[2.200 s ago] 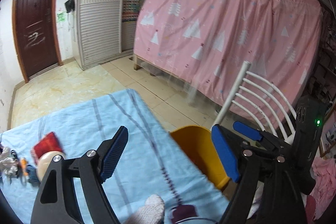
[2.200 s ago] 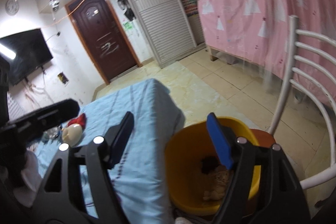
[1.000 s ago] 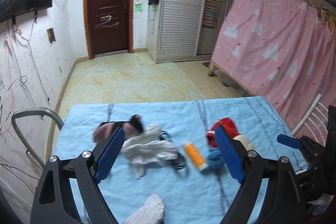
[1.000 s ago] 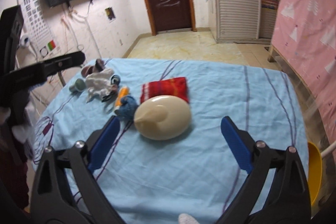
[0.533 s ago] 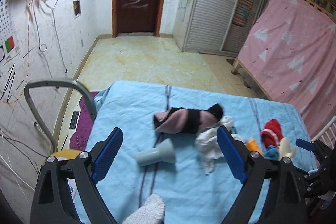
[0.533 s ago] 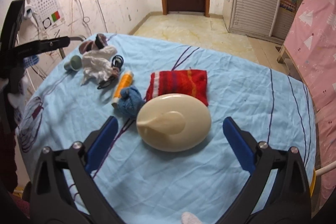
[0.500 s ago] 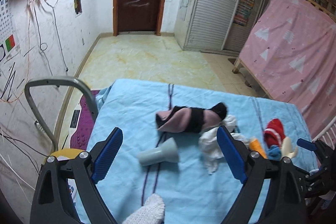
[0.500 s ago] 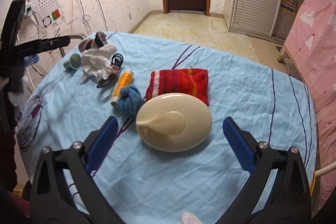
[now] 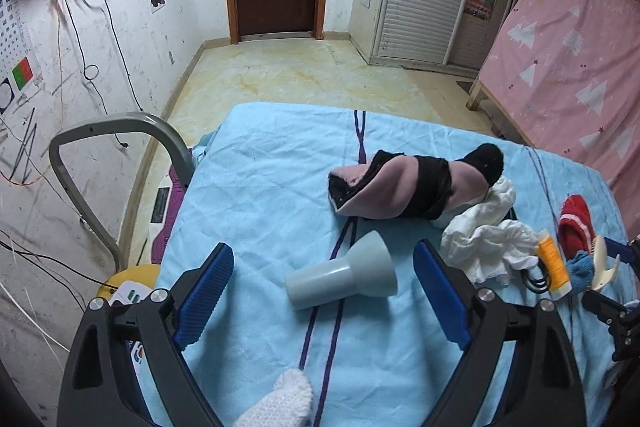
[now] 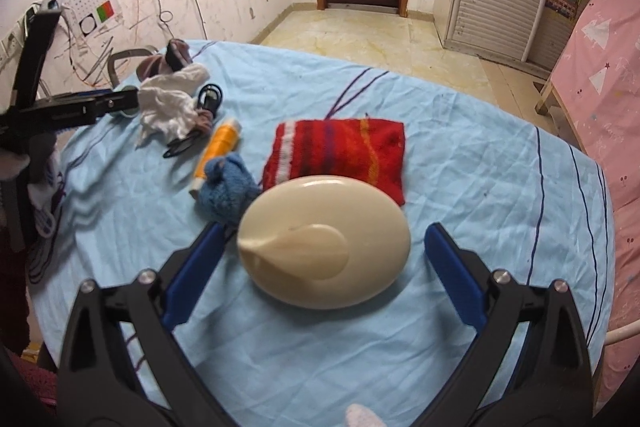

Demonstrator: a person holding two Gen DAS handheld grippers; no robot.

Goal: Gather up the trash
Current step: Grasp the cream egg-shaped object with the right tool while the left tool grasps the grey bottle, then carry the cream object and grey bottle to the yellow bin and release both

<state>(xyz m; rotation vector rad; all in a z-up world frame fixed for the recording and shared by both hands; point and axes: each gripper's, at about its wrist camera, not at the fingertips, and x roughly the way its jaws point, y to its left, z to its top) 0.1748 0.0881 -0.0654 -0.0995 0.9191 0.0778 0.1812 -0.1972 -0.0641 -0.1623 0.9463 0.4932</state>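
My left gripper (image 9: 322,293) is open above the light blue tablecloth (image 9: 256,195). A grey funnel-shaped cup (image 9: 344,277) lies on its side between the fingers, untouched. Beyond it are a pink and black sock (image 9: 404,189) and a crumpled white cloth (image 9: 486,239). My right gripper (image 10: 325,253) is open too. A cream oval shell (image 10: 324,239) sits between its blue pads without contact. Behind the shell lie a red knitted cloth (image 10: 340,151), a blue knit ball (image 10: 228,187) and an orange tube (image 10: 220,147).
A grey chair frame (image 9: 112,123) and a yellow stool (image 9: 132,275) stand off the table's left side. Black hair ties (image 10: 210,95) lie by the white cloth (image 10: 168,103). A pink curtain (image 10: 600,67) hangs to the right. A white knitted glove (image 9: 280,403) shows below.
The left gripper has swung left across the table and dropped, so the grey cup now lies between its fingers. The right gripper has come lower and closer to the cream shell.
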